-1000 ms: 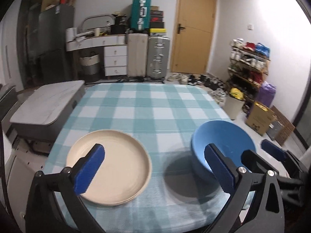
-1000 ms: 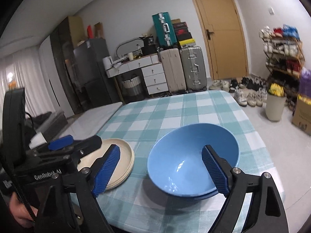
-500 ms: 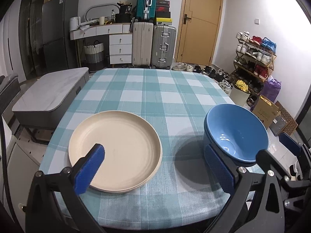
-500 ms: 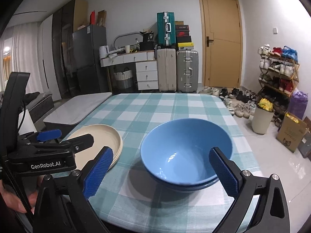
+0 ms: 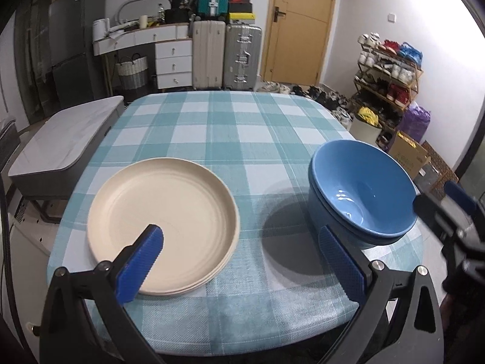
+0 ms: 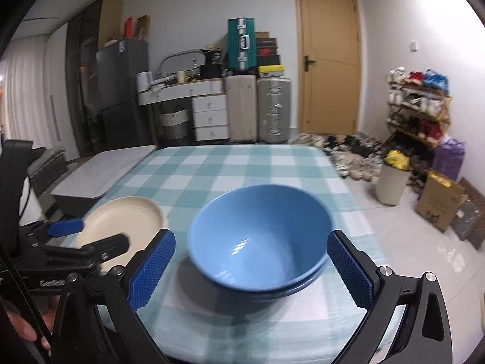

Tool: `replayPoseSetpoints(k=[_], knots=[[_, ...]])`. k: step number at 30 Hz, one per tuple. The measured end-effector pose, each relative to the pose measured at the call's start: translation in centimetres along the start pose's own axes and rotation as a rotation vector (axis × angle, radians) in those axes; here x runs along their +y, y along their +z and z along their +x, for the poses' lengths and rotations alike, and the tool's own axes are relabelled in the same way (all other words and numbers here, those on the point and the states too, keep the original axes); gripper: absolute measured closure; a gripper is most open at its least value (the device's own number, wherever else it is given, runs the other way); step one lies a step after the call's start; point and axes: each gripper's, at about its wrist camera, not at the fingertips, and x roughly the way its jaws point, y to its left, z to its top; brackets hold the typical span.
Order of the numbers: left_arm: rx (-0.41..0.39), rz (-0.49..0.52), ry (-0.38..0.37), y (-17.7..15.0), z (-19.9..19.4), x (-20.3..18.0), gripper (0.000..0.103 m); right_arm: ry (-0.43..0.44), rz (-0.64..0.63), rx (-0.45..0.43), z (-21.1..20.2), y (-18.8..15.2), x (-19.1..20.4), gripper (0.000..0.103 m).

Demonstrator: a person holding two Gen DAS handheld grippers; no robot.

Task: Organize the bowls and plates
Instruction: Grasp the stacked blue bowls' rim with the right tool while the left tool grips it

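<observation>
Two stacked blue bowls stand at the right of a table with a teal checked cloth. To their left lies a stack of cream plates. My left gripper is open over the near table edge; its left pad overlaps the plates' near rim in the view and nothing is between its pads. My right gripper is wide open. The bowls sit just ahead of its pads, untouched.
A low grey side table stands left of the table. Suitcases, white drawers and a door are at the back. A shoe rack, a bin and a cardboard box stand on the floor to the right.
The left gripper sank and tipped down, so the plates and bowls now show further ahead of its pads. The right jaws widened a little. Plates and bowls have stayed put.
</observation>
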Motion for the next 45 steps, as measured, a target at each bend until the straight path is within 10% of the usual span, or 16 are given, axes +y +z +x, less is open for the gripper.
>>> replayPoseSetpoints(k=[10,31,45], knots=[[0.106,0.081,-0.076,3.5,4.2,-3.1,0.000,-0.012,0.081,0.013,2.1,2.8,-6.2,0.001],[0.605,0.132,-0.264,6.8,14.2,-6.1,0.003,0.173,0.417,0.496,13.0,-0.2,-13.3,0.001],[0.735,0.225,-0.378,6.6,15.3,-6.2,0.064,0.207,0.444,0.572,15.1,-1.8,-13.4,0.016]])
